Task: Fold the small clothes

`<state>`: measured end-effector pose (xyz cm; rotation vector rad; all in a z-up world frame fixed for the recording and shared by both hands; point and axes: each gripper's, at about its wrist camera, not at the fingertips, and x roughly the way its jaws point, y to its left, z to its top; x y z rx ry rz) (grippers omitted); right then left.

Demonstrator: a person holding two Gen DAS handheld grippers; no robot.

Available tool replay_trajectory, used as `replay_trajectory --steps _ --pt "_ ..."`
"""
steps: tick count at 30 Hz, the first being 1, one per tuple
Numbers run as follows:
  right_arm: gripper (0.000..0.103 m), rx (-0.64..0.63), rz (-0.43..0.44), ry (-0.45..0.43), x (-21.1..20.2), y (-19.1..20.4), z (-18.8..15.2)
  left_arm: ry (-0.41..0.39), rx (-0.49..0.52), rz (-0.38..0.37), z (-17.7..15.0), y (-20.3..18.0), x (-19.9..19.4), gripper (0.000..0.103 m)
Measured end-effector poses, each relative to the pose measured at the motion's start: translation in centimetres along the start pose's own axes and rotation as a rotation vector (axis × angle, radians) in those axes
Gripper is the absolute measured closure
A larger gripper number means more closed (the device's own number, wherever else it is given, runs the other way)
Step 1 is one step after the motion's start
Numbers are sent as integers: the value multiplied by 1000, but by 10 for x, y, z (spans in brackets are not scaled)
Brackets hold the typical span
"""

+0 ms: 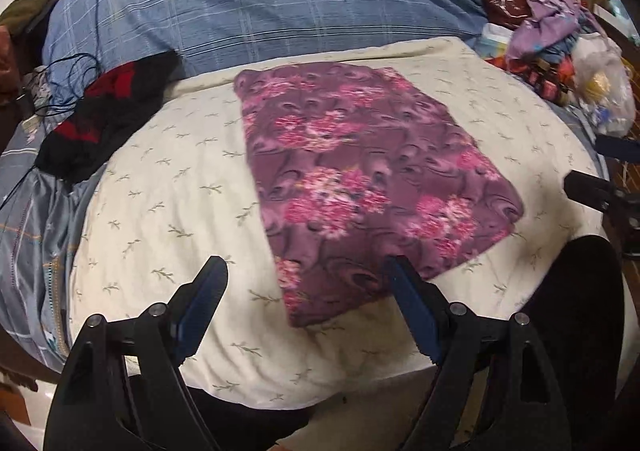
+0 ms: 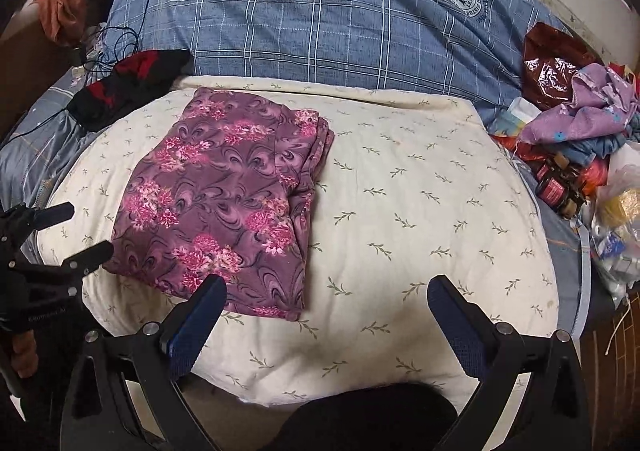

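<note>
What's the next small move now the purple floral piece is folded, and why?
Probably carry the folded purple floral garment off the cream quilt: it lies flat as a neat rectangle, both the left gripper and right gripper are open and empty, and a pile of unfolded clothes waits at right.

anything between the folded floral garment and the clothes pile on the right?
Only bare cream quilt lies between the folded floral garment and the clothes pile; the right wrist view shows it best.
</note>
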<state>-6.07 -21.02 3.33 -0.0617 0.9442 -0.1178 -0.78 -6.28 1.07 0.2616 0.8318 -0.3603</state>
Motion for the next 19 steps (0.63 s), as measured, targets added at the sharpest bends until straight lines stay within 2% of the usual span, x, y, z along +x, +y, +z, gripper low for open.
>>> replay_trajectory --steps 11,19 --pt "1 -17 -41 -2 -6 2 -7 -2 -5 -64 -2 -17 -7 20" --pt "1 8 -47 4 -5 -6 -6 -48 8 -59 6 -28 -14 20"
